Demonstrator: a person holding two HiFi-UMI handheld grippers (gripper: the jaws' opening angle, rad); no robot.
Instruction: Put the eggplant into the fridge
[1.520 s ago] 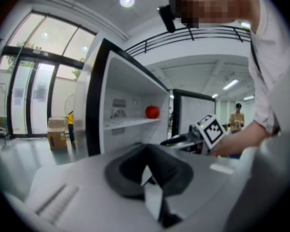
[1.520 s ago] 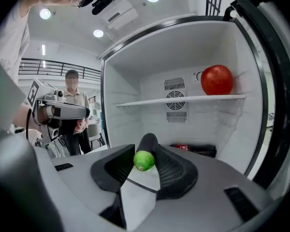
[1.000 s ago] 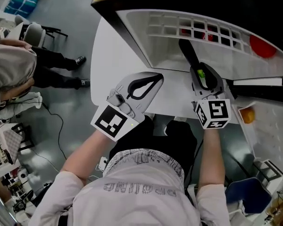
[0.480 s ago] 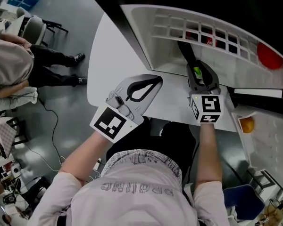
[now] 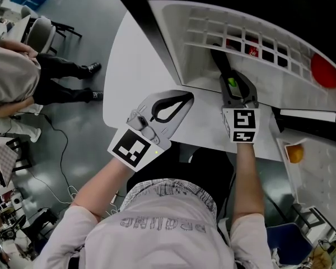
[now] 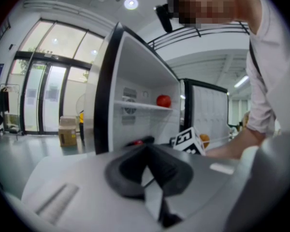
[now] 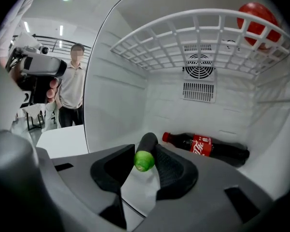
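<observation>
Your left claw (image 5: 186, 97) is closest to you, over the edge of the white table (image 5: 129, 77) in front of the fridge (image 5: 176, 43). Its two jaws are pressed together and hold nothing. Your right claw (image 5: 235, 86) is beside it, at the mouth of the fridge. It is squeezing the eggplant (image 5: 220, 63). In the right gripper view, the green end of the eggplant sits between the jaws. The dark end pokes into the bottom part of the fridge, under the wire shelf (image 7: 183, 37). Farther in, a cola bottle (image 7: 208, 146) lies on its side on the fridge floor by the back wall. A red round thing (image 7: 258, 23) sits on top of the shelf.
</observation>
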